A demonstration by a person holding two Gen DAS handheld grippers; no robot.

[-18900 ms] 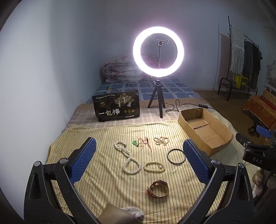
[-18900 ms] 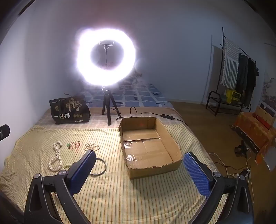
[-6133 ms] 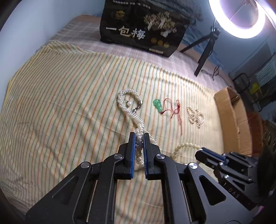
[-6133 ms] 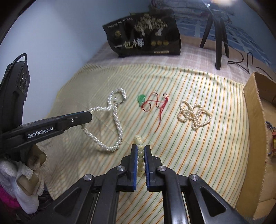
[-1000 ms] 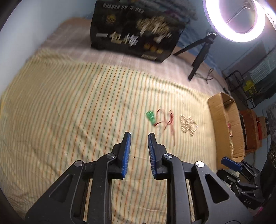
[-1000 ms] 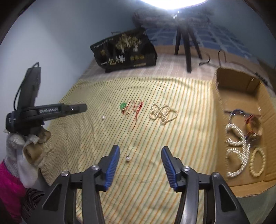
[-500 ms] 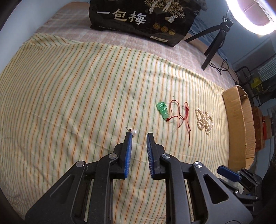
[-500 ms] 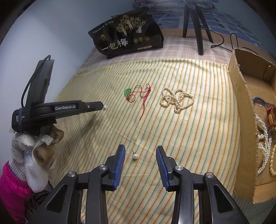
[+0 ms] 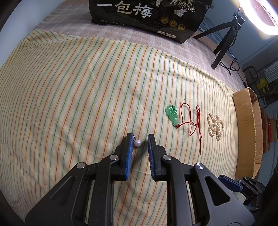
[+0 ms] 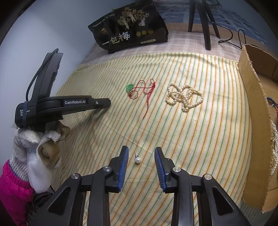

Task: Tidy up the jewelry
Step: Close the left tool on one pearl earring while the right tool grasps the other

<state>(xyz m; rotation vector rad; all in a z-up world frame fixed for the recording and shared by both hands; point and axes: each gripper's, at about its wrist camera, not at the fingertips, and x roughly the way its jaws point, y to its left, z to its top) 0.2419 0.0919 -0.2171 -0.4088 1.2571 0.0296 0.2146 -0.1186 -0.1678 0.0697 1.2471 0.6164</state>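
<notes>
Two small pearl stud earrings lie on the striped cloth. One stud (image 9: 137, 142) sits between the tips of my left gripper (image 9: 140, 137), close against the left pad (image 9: 129, 147); the narrow gap leaves the right pad clear of it. The other stud (image 10: 137, 159) lies between the fingers of my right gripper (image 10: 141, 150), whose jaws are closing and touch nothing. A green pendant on red cord (image 9: 172, 114) (image 10: 129, 87) and a heap of pearl strand (image 9: 215, 125) (image 10: 184, 97) lie farther off. The left gripper (image 10: 107, 102) shows side-on in the right wrist view.
A cardboard box (image 10: 255, 111) (image 9: 246, 132) stands at the right, with pearl jewelry (image 10: 274, 139) inside. A black printed bag (image 9: 147, 15) (image 10: 130, 34) and a tripod (image 9: 224, 43) stand at the back. A gloved hand (image 10: 34, 147) holds the left gripper.
Both grippers have sunk toward the cloth. The right jaws have narrowed around their stud. The left tips now reach past their stud, which lay just ahead of them before.
</notes>
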